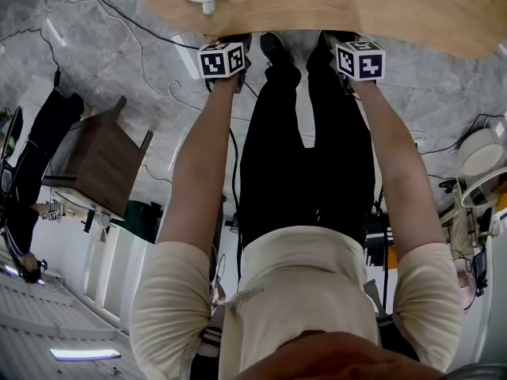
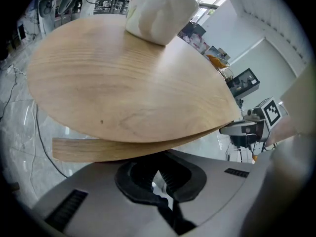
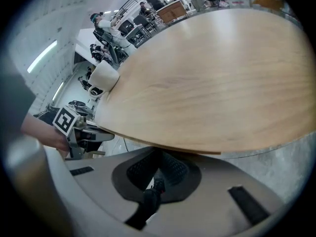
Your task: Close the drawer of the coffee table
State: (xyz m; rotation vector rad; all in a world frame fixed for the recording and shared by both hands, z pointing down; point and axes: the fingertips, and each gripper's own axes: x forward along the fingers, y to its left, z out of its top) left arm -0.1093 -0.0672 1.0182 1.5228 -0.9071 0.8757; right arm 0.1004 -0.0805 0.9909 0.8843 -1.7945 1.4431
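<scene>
As the person stands at the near edge of the tabletop [image 1: 333,6], both arms reach forward. Each tool sits at that edge, the two well apart and level with one another.

At the left tool [image 2: 160,179] the jaws stand a narrow gap apart with floor showing between them, and nothing is held. It points under the tabletop rim. Just ahead of it and a little above, a flat wooden band runs beneath the tabletop; I judge this to be the front of the drawer [image 2: 94,149]. Its long axis runs left to right, square across the tool's line. The band shows proud of the rim to the left of the tool and tucks under the rim toward the right. Whether the tool touches it cannot be told, as the jaw tips are lost in shadow beneath the rim. A white cup [image 2: 160,9] stands on the tabletop on the far side, clear of both tools.

At the right tool [image 3: 157,176] the jaws are also slightly spread and empty, and it is aimed under the rim. No drawer front can be made out in its view, only shadow and grey floor to the right.

Judgement: the drawer lies close ahead, on the far side of both tools, and the left tool is nearer the part that shows. Closing it calls for a straight push away from the person, square to the band's long axis. Uneven pressure from one side risks skewing the drawer. From the little that shows, the drawer seems nearly home.
</scene>
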